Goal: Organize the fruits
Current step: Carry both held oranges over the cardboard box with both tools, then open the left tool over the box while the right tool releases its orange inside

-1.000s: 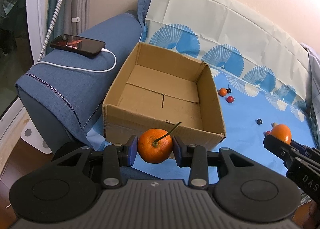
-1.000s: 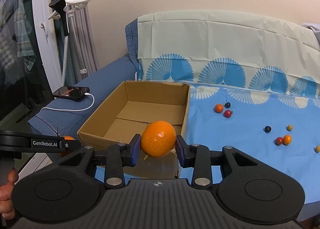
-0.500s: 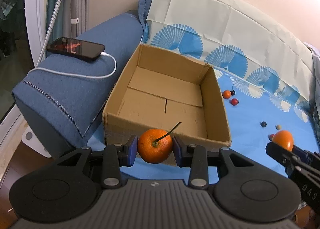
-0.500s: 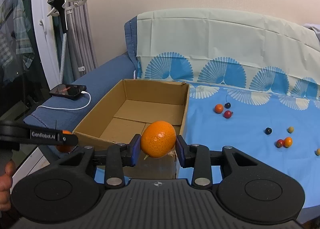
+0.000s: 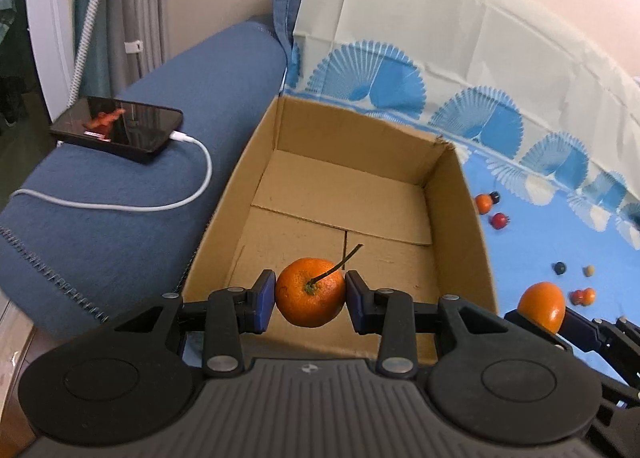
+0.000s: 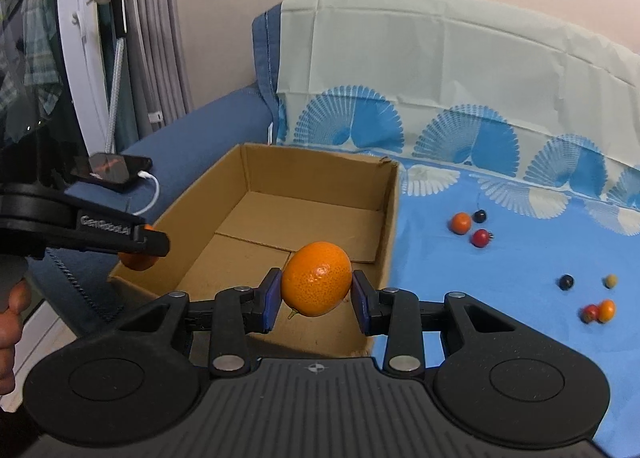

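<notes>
**Two mandarins held at the near edge of an empty cardboard box**

The only writing to be read is the maker's name "GenRobot.AI" in pale letters along the side of the left hand-held gripper (image 6: 140, 246), a little blurred in the right wrist view. The phone (image 5: 118, 127) lying on the blue sofa arm (image 5: 132, 225) has a lit screen, but nothing on it is legible; a white charging cable (image 5: 160, 201) runs from it across the arm.

The open cardboard box (image 5: 456, 217) sits on the sofa seat beside that arm, on a blue cloth with fan patterns (image 6: 500, 258). Nothing lies in it; only its folded bottom flaps show.

The left hand-held gripper (image 5: 310, 298) is clamped on a stemmed mandarin (image 5: 310, 292), both blue pads pressing its sides, the green stem pointing up and away. The fruit hangs over the box's near wall. The right hand-held gripper (image 6: 316, 290) is likewise closed on a smooth mandarin (image 6: 316, 278), pads against both sides, at the box's near right corner. Part of a hand (image 6: 10, 334) shows at the left gripper's grip.

On the cloth to the right of the box lie small loose fruits: an orange one (image 6: 461, 222), a dark cherry with a stem (image 6: 479, 215) and a red one (image 6: 480, 238) close together, and further right a dark berry (image 6: 566, 282), a dull yellowish one (image 6: 610, 280) and a red and orange pair (image 6: 599, 312) touching
</notes>
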Available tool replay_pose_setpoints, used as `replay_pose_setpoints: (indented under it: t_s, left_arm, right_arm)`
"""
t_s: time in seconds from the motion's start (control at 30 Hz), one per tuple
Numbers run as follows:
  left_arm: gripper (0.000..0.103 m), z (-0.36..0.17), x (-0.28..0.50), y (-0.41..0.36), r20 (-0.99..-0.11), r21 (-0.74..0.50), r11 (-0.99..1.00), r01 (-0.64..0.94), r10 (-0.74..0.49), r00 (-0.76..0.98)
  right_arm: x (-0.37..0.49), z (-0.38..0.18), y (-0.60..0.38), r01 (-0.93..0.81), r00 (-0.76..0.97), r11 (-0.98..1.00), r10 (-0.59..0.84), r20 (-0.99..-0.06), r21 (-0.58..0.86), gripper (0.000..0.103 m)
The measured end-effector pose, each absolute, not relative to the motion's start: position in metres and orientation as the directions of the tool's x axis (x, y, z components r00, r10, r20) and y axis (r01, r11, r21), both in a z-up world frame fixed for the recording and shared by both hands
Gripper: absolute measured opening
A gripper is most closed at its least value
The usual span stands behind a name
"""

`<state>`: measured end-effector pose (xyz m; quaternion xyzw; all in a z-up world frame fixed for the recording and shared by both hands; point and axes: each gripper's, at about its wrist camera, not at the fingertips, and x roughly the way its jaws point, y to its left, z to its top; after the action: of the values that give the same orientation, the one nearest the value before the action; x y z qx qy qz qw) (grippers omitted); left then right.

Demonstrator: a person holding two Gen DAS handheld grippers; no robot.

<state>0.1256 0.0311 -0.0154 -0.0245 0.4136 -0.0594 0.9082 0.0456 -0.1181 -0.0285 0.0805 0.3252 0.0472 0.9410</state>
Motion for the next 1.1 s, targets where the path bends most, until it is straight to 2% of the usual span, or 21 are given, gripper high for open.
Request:
replay_pose_setpoints:
  t_s: [0.4,0.8,0.87,0.9,0.93,1.0,1.1]
  left_arm:
    - [0.042,-0.076,0.188,0.012,-0.829,-0.005,0.992,0.125,-0.074,0.554]
    - [0.043,-0.110,0.206,0.007,-0.865,0.058,0.987,0.153,-0.027,0.501]
    - [0.074,-0.107,0.205,0.006,-0.861,0.051,0.984,0.169,-0.043,0.508]
    - [0.102,-0.102,0.203,0.006,-0.847,0.052,0.983,0.174,-0.049,0.529]
    - [0.103,-0.095,0.198,0.006,-0.820,0.058,0.984,0.171,-0.051,0.570]
    - [0.103,-0.082,0.189,0.004,-0.772,0.078,0.979,0.187,-0.059,0.633]
    - [0.103,-0.065,0.178,0.005,-0.748,0.089,0.976,0.198,-0.066,0.660]
  right_arm:
    - [0.116,-0.078,-0.104,-0.093,0.717,0.984,0.174,-0.675,0.155,0.038]
    - [0.128,-0.106,-0.101,-0.101,0.672,0.985,0.173,-0.720,0.142,0.039]
    - [0.128,-0.105,-0.103,-0.093,0.678,0.984,0.173,-0.714,0.150,0.039]
    - [0.128,-0.102,-0.105,-0.085,0.688,0.984,0.169,-0.706,0.154,0.043]
    - [0.127,-0.099,-0.107,-0.078,0.697,0.985,0.166,-0.698,0.156,0.049]
    - [0.124,-0.088,-0.113,-0.057,0.726,0.985,0.153,-0.670,0.162,0.078]
    - [0.114,-0.071,-0.119,-0.063,0.754,0.988,0.139,-0.642,0.139,0.083]
